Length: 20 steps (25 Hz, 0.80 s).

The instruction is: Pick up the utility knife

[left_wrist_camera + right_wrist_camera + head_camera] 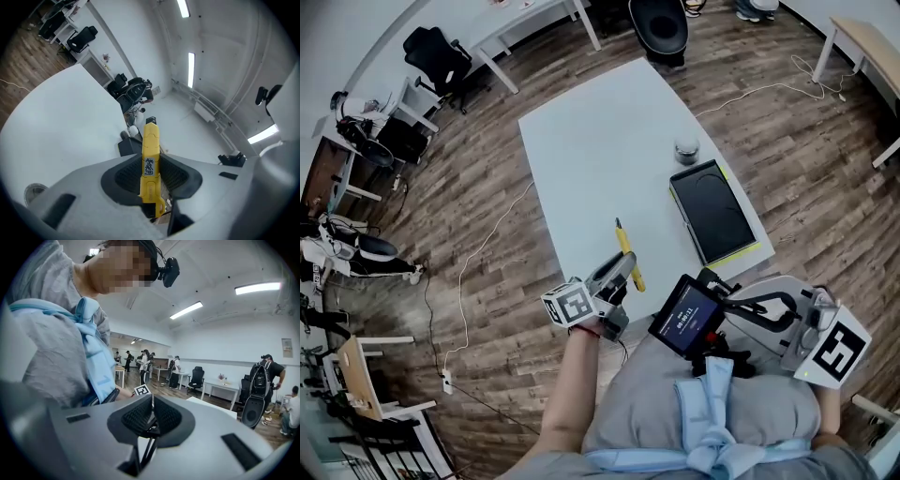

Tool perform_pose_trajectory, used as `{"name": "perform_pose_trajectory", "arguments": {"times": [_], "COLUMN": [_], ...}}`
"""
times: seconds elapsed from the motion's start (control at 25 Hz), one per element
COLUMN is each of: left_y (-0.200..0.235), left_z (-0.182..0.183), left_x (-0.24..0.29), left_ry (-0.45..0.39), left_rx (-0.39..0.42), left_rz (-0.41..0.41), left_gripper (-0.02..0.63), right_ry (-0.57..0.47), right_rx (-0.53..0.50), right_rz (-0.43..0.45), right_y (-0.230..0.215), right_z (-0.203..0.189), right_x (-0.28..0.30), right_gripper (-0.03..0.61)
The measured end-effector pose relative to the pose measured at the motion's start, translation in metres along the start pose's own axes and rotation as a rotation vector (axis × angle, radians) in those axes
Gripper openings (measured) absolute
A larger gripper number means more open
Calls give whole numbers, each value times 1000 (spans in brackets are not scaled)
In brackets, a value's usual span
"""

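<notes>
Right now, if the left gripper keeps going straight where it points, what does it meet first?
Looks free: the left gripper, shut on the utility knife, points along bare table, passing beside the black tray. Depth unclear.

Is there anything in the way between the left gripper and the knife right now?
Nothing visible. The knife is already clamped between the left gripper's jaws, its tip sticking out ahead over the table. The right gripper is shut, empty and back by the person's body.
</notes>
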<state>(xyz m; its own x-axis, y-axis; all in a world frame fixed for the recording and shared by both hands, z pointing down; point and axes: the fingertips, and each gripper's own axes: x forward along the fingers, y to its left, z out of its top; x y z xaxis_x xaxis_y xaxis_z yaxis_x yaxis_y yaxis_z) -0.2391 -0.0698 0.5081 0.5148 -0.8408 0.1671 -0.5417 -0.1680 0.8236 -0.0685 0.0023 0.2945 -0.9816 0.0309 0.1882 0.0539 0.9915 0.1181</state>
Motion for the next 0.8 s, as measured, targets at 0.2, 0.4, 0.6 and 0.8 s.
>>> {"name": "perform_pose_trajectory", "arguments": {"times": [0.2,0.4,0.6,0.8], "left_y": [-47,-92,-122,-128], "left_z": [16,35,43,51], "left_x": [-10,-14,-17,-21], "left_ry": [-89,-157,-180,-223], "left_rx": [1,32,45,1], "left_rz": [-132,-306,-418,-471], "left_gripper": [123,123,123,123], "right_ry": [4,6,16,21], "right_rx": [-9,-16,-22,-19], "right_rz": [7,2,-1,-12], "right_y": [0,-1,0,-1], "right_z": [1,1,3,3], "right_x": [1,2,1,0], "right_gripper": [29,29,29,29]}}
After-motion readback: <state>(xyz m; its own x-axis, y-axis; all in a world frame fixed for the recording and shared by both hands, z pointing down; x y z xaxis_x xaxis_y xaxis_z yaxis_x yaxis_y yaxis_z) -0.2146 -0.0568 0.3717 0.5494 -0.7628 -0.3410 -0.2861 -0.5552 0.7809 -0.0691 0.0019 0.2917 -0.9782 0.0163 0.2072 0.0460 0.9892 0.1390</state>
